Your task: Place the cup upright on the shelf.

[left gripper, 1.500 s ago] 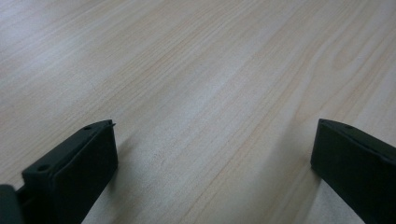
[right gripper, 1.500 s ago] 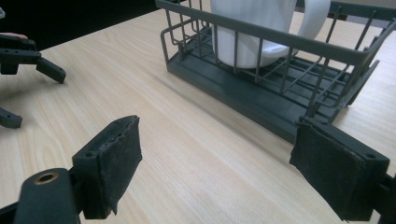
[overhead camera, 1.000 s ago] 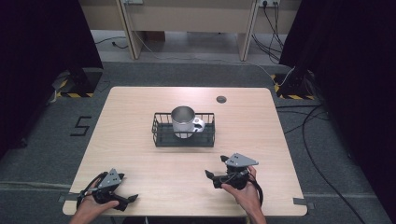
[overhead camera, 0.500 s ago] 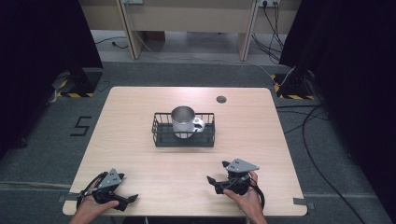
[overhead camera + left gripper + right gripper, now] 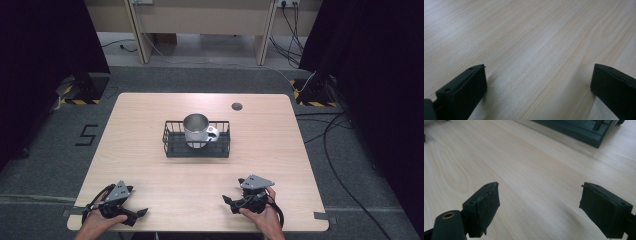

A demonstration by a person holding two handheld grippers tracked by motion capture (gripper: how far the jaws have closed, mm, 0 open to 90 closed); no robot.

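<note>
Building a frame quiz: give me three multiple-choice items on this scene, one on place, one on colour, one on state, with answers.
1. Where does the metal mug stand?
A. inside the wire basket
B. on the bare table beside the basket
C. on the floor

2. What colour is the wire basket?
A. white
B. black
C. red

3. How do the right tongs stand?
A. shut on the mug
B. shut on nothing
C. open over bare wood

Answers: 1 A, the mug rises from within the basket's walls. 2 B, its wires are dark in the high view. 3 C, the right gripper view shows wood between wide-apart jaws.
</note>
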